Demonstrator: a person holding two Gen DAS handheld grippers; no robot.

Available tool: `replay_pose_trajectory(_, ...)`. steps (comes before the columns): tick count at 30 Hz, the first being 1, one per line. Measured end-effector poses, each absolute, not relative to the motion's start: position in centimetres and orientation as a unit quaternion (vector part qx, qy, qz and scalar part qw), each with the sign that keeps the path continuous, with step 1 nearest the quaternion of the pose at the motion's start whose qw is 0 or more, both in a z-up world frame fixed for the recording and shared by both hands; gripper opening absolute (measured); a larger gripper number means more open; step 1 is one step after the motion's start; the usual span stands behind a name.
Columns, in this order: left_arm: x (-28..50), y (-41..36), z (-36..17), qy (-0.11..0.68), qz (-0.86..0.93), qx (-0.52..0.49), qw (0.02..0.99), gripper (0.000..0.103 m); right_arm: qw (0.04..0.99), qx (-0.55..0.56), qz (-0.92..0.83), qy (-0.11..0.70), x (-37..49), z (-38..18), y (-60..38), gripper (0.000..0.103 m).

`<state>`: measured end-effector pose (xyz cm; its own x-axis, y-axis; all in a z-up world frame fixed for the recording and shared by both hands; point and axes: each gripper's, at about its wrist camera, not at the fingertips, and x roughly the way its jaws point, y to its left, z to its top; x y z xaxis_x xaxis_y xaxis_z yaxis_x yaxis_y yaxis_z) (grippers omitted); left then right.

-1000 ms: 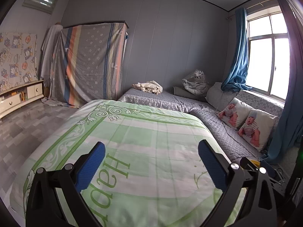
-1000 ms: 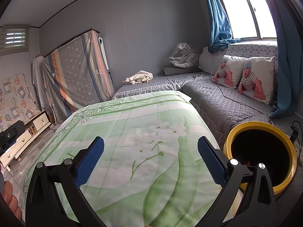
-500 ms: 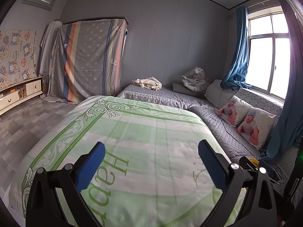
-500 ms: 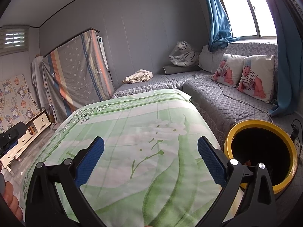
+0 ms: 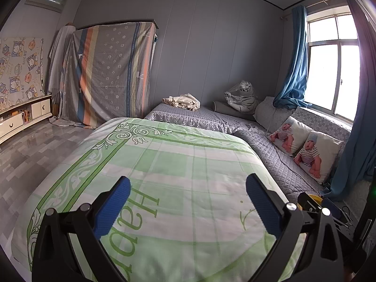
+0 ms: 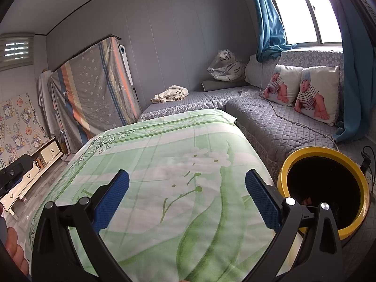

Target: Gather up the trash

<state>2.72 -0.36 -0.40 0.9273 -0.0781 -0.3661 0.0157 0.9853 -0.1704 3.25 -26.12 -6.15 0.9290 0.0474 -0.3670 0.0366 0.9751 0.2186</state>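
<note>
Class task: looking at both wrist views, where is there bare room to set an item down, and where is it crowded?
Free: the green bedspread, bare between both open hand-held grippers and the grey sofa. Crowded: the sofa's window end with two baby-print cushions; the yellow-rimmed bin blocks the bedside gap.

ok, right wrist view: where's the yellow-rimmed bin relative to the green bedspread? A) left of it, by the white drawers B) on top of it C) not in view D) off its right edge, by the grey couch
D: the yellow-rimmed bin stands off the right edge of the green bedspread, in front of the grey couch.
</note>
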Motion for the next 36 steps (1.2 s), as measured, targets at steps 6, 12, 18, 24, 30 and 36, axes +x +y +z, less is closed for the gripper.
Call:
replay_pose_trajectory(6,2.76,-0.31,-0.42,0.19,-0.024,-0.083,0.978,0.095,0.976,0.11,0.004,0.19,3.38,-6.21,-25.92,0.095)
replay_pose_trajectory(12,2.76,-0.24,-0.49,0.191,-0.025,-0.084,0.978,0.095,0.976,0.11,0.004,0.19,3.46,-6.22,-25.86,0.095)
replay_pose_trajectory(18,2.75,-0.25,-0.55,0.191,-0.026,-0.083,0.978,0.095,0.975,0.111,0.004,0.19,3.46,-6.23,-25.85,0.095)
replay_pose_trajectory(24,2.73,-0.23,-0.65,0.191,-0.027,-0.083,0.978,0.095,0.975,0.11,0.005,0.191,3.48,-6.2,-25.85,0.095)
replay_pose_trajectory(30,2.75,-0.24,-0.69,0.193,-0.027,-0.08,0.978,0.095,0.975,0.114,0.004,0.192,3.46,-6.34,-25.74,0.095)
replay_pose_trajectory(36,2.8,-0.26,-0.65,0.192,-0.027,-0.079,0.978,0.095,0.975,0.114,0.005,0.191,3.52,-6.39,-25.72,0.095)
